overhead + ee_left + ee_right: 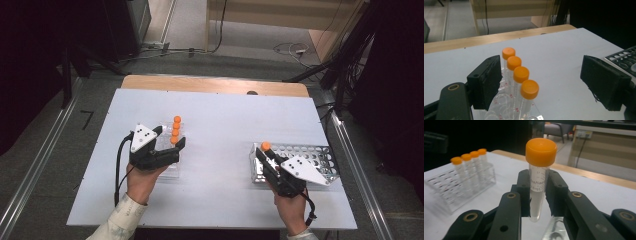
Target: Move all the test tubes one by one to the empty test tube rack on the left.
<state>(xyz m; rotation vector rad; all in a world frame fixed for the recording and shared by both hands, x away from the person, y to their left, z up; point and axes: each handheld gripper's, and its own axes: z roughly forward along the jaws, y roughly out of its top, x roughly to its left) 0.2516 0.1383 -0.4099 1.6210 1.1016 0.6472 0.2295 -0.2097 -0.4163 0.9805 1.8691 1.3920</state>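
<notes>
In the high view, the right gripper [266, 156] is clamped on a tube [265, 147] above the near-left corner of the metal rack [320, 157], while the left gripper [172, 145] stands open by the clear rack [172, 170] with four capped tubes [175, 131]. In the left gripper view, those four tubes [520, 75] stand upright in a row, untouched between the wide jaws. In the right gripper view, the held tube [539, 177] stands upright, orange cap up and tapered tip down, pinched at mid-body. I judge this a transfer between racks; the next move needs the tip lined up over a free hole, axis vertical.
</notes>
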